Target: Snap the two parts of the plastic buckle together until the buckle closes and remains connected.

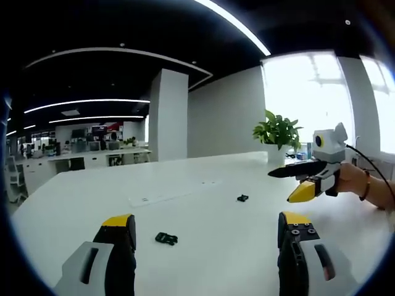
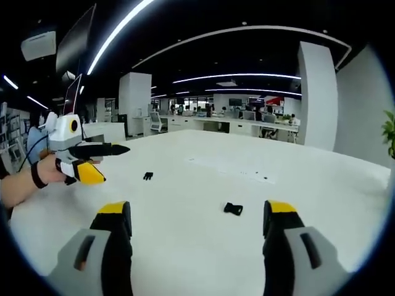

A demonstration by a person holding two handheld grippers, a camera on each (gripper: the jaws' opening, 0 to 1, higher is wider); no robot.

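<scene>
In the left gripper view, your left gripper rises from the bottom with its yellow-tipped jaws spread wide and nothing between them. Just beyond the left jaw, one buckle part lies flat on the white table, closer to that jaw than to the other. Farther out and to the right sits the other buckle part, well apart from the first. Beyond it your right gripper hangs above the table in your hand, its black and yellow jaws parted and holding nothing. A potted plant stands at the far table edge by the bright window. In the right gripper view, your right gripper also stands wide open and empty. Between its jaws, nearer the right one, a buckle part rests on the table. Farther off to the left lies the second part, clear of everything. Near it, your left gripper is held above the table in your hand, jaws apart, gripping nothing. Rows of desks and a white pillar stand far behind.
</scene>
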